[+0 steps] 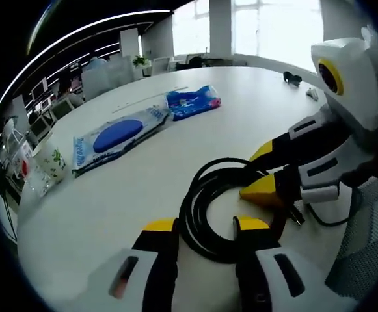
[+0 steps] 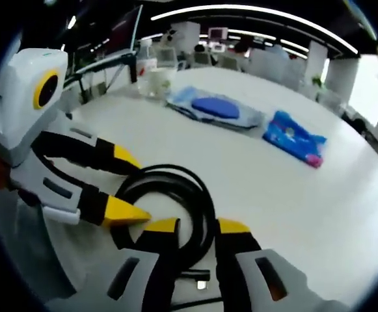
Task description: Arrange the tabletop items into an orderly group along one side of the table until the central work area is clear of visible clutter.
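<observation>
A coiled black cable (image 1: 205, 208) lies on the white table (image 1: 110, 208) near its edge. The jaws of my left gripper (image 1: 205, 225) stand apart on either side of one strand of the coil, so it is open. My right gripper (image 1: 261, 172) comes in from the right, with its yellow tips on the coil's far side. In the right gripper view the cable (image 2: 175, 188) fills the narrow gap of my right gripper (image 2: 200, 226), which is shut on it. My left gripper (image 2: 125, 184) straddles the coil from the left.
Farther back lie a clear pack with a blue oval pad (image 1: 117, 136) (image 2: 218, 107) and a blue packet (image 1: 192, 102) (image 2: 293, 140). A bottle and a clear cup (image 2: 153, 75) stand at the table's edge. Small dark items (image 1: 293, 78) sit far off.
</observation>
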Available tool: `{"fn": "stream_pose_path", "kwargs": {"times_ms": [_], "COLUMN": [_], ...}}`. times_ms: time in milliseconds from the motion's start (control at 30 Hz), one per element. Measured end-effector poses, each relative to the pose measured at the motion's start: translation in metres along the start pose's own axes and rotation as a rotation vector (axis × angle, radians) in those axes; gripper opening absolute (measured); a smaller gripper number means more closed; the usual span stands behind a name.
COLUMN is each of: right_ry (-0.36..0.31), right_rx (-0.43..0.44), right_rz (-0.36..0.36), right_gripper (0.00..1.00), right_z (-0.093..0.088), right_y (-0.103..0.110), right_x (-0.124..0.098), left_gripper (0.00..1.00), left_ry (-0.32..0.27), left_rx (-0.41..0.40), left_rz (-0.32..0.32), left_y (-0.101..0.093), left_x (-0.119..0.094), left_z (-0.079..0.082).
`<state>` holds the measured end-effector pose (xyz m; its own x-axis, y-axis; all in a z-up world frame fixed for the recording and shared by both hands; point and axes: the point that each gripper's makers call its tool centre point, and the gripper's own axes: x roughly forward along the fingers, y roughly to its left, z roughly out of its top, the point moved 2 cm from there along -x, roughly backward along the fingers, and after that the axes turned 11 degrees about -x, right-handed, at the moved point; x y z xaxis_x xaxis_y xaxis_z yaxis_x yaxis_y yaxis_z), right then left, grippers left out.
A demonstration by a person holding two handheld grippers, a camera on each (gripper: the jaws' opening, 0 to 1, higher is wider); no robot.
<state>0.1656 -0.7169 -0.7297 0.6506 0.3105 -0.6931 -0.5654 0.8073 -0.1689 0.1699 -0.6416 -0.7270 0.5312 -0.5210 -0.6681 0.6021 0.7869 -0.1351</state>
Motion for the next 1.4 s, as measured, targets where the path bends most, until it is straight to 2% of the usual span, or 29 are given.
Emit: {"fn": "stream_pose_path", "kwargs": {"times_ms": [133, 200, 267, 367, 733, 1133, 1400], "right_ry": [-0.002, -0.012, -0.023, -0.025, -0.007, -0.009, -0.035], "right_rx": [-0.002, 0.0, -0.035, -0.029, -0.106, -0.094, -0.07], "right_rz": [-0.006, 0.003, -0.01, -0.011, -0.018, -0.009, -0.022], "right_gripper": [0.12, 0.08, 0.07, 0.07, 0.04, 0.03, 0.02], "right_z": [0.0, 0.001, 0.001, 0.001, 0.003, 0.007, 0.019], "right_y": [0.0, 0.004, 0.005, 0.004, 0.006, 0.007, 0.001], "right_x": [0.001, 0.002, 0.002, 0.002, 0.002, -0.002, -0.009], "left_gripper": [0.26, 0.16, 0.16, 0.15, 0.13, 0.09, 0.09], "left_ry": [0.0, -0.003, -0.01, -0.011, 0.007, 0.005, -0.026], "left_rx": [0.009, 0.053, 0.056, 0.058, 0.088, 0.083, 0.054], "left_rz": [0.008, 0.024, 0.027, 0.026, 0.032, 0.02, 0.021], "left_y": [0.0, 0.002, 0.0, 0.001, 0.002, 0.001, 0.005], "left_x": [0.001, 0.0, 0.0, 0.0, -0.001, -0.006, -0.009], "left_z": [0.001, 0.003, 0.003, 0.004, 0.005, 0.009, 0.024]}}
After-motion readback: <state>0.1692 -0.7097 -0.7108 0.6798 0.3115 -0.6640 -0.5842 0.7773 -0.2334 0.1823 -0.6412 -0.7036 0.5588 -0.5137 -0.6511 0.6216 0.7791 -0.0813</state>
